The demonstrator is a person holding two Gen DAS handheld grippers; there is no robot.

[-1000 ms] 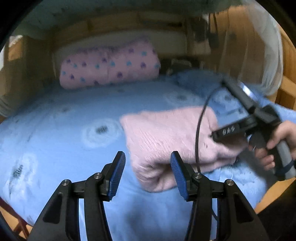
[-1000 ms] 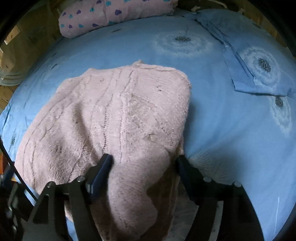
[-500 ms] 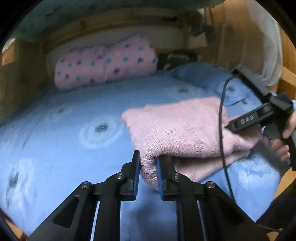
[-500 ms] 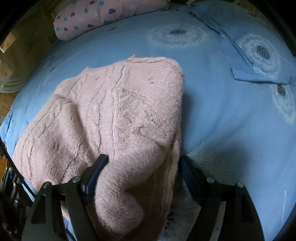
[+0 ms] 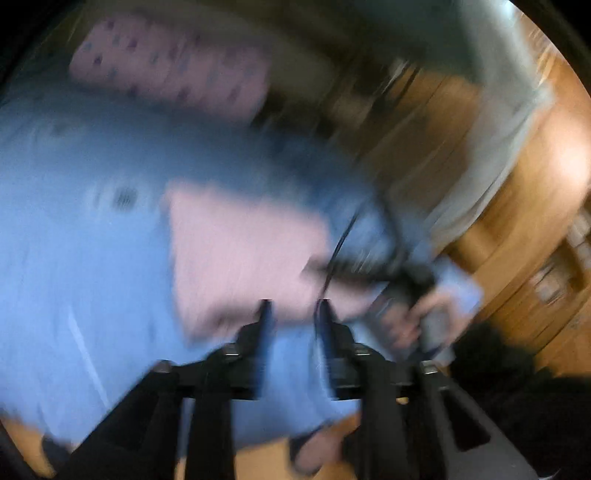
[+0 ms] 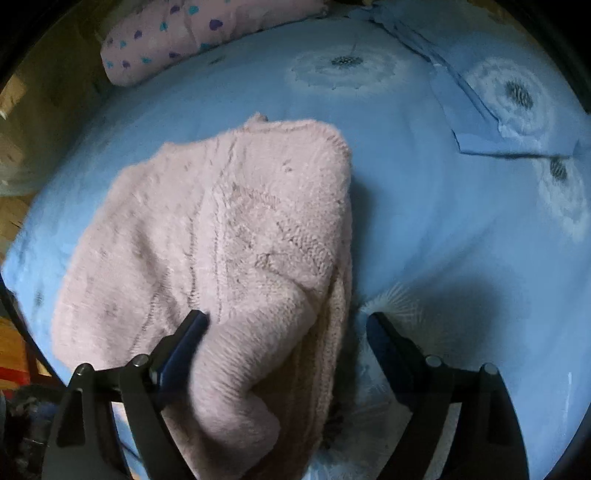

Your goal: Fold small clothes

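Observation:
A folded pink knitted sweater lies on the blue bed sheet. My right gripper is open, its jaws standing either side of the sweater's near bulging fold. In the blurred left wrist view the sweater lies ahead of my left gripper, whose jaws stand a little apart with blue sheet between them; it holds nothing. The right gripper and the hand holding it show at the sweater's right edge.
A pink polka-dot pillow lies at the head of the bed. A folded blue pillowcase or sheet lies at the far right. Wooden furniture and floor border the bed's right and near edges.
My left gripper let go of the sweater's near edge, opened slightly and swung back fast toward the bed's edge. My right gripper pulled back a little, still open around the fold.

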